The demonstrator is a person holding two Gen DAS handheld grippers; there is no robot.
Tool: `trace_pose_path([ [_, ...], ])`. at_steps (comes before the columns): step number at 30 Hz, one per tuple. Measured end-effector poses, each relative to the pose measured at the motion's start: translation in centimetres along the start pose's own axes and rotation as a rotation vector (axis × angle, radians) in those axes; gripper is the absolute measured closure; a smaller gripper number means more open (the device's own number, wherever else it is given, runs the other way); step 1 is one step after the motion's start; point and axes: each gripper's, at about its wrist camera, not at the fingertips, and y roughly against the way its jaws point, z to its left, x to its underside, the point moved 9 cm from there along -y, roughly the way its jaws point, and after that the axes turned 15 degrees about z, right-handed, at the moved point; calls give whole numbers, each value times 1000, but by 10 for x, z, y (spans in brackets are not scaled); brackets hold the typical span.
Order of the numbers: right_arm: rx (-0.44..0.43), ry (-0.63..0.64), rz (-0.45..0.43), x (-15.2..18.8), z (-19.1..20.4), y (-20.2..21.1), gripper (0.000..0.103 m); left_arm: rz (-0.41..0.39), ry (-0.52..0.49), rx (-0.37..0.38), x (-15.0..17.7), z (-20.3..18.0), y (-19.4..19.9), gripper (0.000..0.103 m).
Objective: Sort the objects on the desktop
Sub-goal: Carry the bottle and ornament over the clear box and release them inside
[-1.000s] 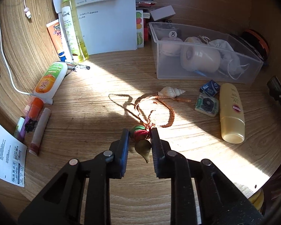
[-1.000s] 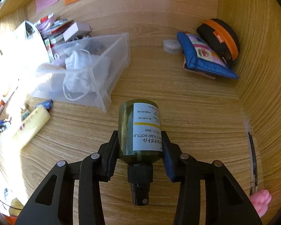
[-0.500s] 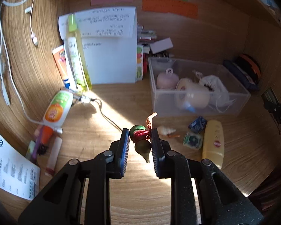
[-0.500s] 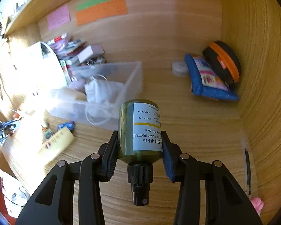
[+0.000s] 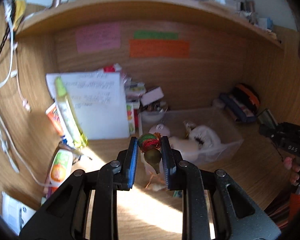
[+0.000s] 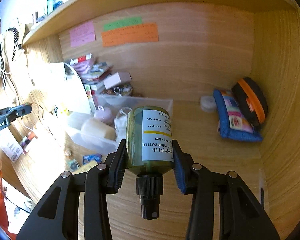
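The left tool [image 5: 149, 147] is closed on a small gourd charm [image 5: 151, 150] with a green and red knotted top, which is gripped between the blue pads and held clear of the worktop [image 5: 150, 210]; a cord with a pale shell is seen dangling beneath it. The right tool [image 6: 149, 160] is clamped on a dark green pump bottle [image 6: 150, 140], whose black nozzle is turned toward the camera and whose white label faces up. Beyond both tools a clear plastic bin [image 6: 142, 102] is seen, filled with white items. To the bin's right, a blue pouch [image 6: 234, 120] and a black and orange case [image 6: 250, 100] are propped in the corner. Pink, green and orange notes [image 6: 130, 34] are fixed to the back panel.
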Motion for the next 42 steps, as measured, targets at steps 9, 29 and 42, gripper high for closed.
trace_pose_path([
  [9, -36, 31, -30, -29, 16, 3, 65, -44, -38, 77, -46, -24, 13, 81],
  [29, -120, 64, 13, -76, 41, -50, 65, 19, -51, 106, -101, -47, -51, 81],
  [42, -9, 49, 152, -76, 22, -133, 65, 223, -110, 75, -72, -64, -165, 81],
])
